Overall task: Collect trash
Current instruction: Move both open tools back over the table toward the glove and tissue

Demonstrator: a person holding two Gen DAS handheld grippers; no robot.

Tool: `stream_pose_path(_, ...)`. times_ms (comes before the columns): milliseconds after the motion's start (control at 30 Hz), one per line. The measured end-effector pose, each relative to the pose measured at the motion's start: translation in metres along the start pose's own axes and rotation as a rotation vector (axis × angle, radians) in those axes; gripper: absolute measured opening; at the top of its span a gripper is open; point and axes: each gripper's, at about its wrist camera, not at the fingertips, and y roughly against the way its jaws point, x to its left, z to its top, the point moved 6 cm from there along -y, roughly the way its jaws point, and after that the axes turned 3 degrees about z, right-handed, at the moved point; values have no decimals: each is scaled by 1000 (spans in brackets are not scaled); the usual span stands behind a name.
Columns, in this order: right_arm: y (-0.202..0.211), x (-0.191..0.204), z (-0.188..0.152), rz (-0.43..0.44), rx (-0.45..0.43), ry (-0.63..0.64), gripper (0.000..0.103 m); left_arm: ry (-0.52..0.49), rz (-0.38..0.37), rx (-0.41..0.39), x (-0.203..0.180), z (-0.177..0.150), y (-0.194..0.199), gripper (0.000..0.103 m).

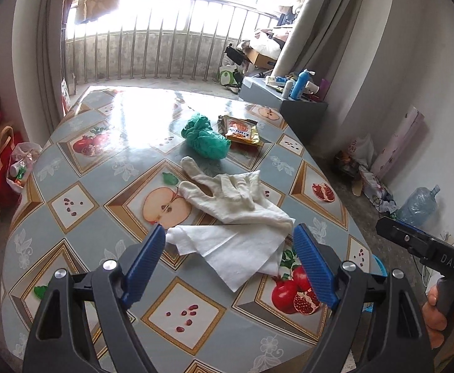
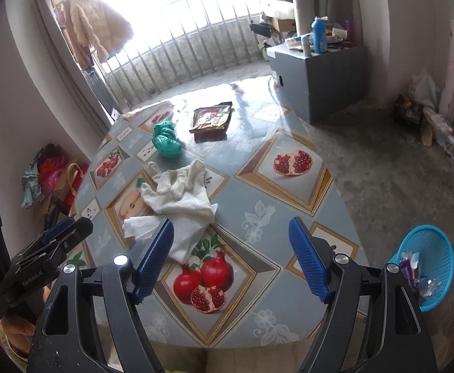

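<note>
On the fruit-patterned table [image 1: 80, 205] lie a white paper tissue [image 1: 236, 251], a white cloth glove [image 1: 233, 195], a crumpled green plastic bag [image 1: 206, 138] and an orange snack wrapper [image 1: 240, 129]. My left gripper [image 1: 230, 239] is open, its blue pads either side of the tissue, just above it. My right gripper [image 2: 231, 236] is open and empty over the table's near edge, right of the tissue [image 2: 164, 233]. The glove [image 2: 183, 192], green bag [image 2: 166, 141] and wrapper [image 2: 211, 118] lie further off. A blue trash basket [image 2: 428, 264] holding wrappers stands on the floor at the right.
A grey cabinet [image 2: 320, 71] with bottles stands beyond the table's far right. Bags [image 1: 0, 161] sit on the floor left of the table. A water jug [image 1: 419, 205] and clutter lie along the right wall. A balcony railing [image 1: 164, 52] is behind.
</note>
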Motion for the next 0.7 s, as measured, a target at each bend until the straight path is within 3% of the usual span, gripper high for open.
stream_pose_path(267, -17, 0, 2, 2, 36, -10, 81, 16, 42, 43, 14, -8, -6, 82)
stream_pose_path(700, -29, -1, 2, 24, 64, -47, 81, 53, 61, 56, 22, -16, -5, 83)
